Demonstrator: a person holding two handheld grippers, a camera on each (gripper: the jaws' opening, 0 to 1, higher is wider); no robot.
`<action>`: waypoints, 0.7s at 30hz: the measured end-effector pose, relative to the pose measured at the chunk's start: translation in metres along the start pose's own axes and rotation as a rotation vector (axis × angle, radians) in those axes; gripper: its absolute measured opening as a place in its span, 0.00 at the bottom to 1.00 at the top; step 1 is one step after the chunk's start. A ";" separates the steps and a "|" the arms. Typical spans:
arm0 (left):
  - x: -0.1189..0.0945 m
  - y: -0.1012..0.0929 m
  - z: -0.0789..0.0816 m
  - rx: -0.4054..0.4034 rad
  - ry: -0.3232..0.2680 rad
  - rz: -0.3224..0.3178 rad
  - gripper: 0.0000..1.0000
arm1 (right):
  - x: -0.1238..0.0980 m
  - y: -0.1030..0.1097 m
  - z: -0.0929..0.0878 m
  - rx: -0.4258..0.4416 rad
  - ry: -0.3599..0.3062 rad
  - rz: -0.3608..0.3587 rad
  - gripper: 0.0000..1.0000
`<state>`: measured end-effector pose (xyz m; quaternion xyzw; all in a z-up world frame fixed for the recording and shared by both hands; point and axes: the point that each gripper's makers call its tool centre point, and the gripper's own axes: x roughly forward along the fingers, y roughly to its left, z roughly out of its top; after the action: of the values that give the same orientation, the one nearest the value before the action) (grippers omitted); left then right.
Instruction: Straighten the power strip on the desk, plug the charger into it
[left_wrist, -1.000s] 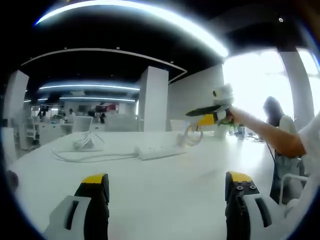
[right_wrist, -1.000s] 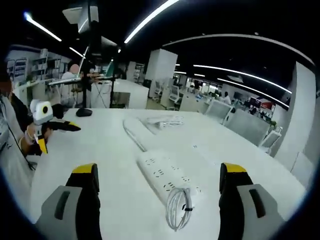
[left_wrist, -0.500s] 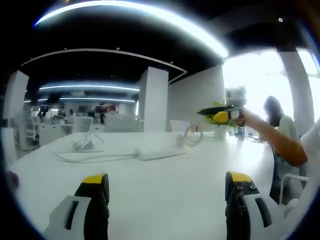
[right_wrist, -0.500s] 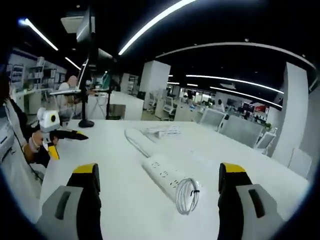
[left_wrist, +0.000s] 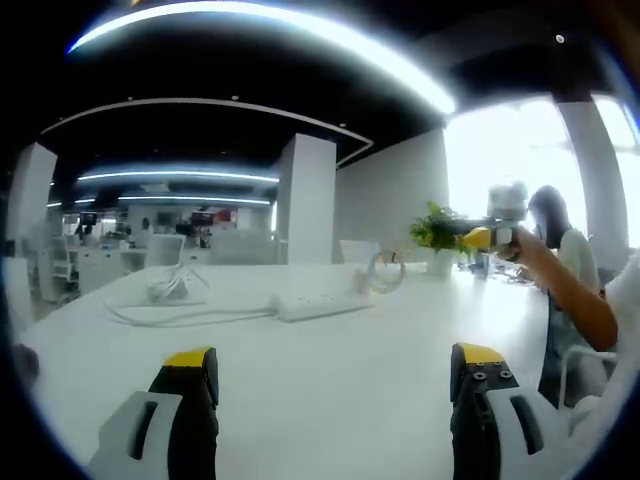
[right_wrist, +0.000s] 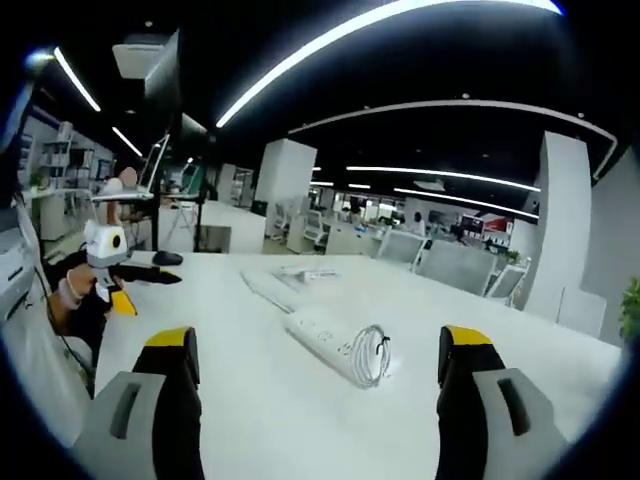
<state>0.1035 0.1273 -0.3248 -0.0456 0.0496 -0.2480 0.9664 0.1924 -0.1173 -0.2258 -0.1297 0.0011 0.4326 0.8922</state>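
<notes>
Pulling back from the white oblong plastic power strip (right_wrist: 325, 337), with nothing yet gripped

Lying askew on the white desk (left_wrist: 330, 380), the power strip sits just as it did a second ago, a coiled white cable (right_wrist: 372, 355) resting against its near end and its own lead trailing away behind it toward a pale bundle that may be the charger, too small to tell. The right gripper (right_wrist: 315, 400), jaws spread wide and holding nothing, has lifted and drawn off from over the strip, which now lies lower and further ahead of it. The left gripper (left_wrist: 335, 395), jaws likewise spread and empty, stays well short of the strip on the opposite side. Judged from this, straightening has not begun; either gripper must come back to the strip first
</notes>
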 end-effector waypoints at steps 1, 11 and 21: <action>0.000 0.000 0.000 0.000 0.001 0.000 0.99 | -0.004 0.001 0.000 0.006 -0.013 -0.008 0.98; 0.001 0.001 0.000 0.002 0.002 0.000 0.99 | -0.030 0.010 -0.012 0.042 -0.035 -0.061 0.98; 0.002 0.002 -0.001 -0.002 0.000 0.002 0.99 | -0.050 0.015 -0.041 0.075 -0.019 -0.131 0.99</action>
<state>0.1058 0.1278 -0.3262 -0.0464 0.0499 -0.2470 0.9666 0.1545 -0.1565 -0.2634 -0.0916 0.0004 0.3740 0.9229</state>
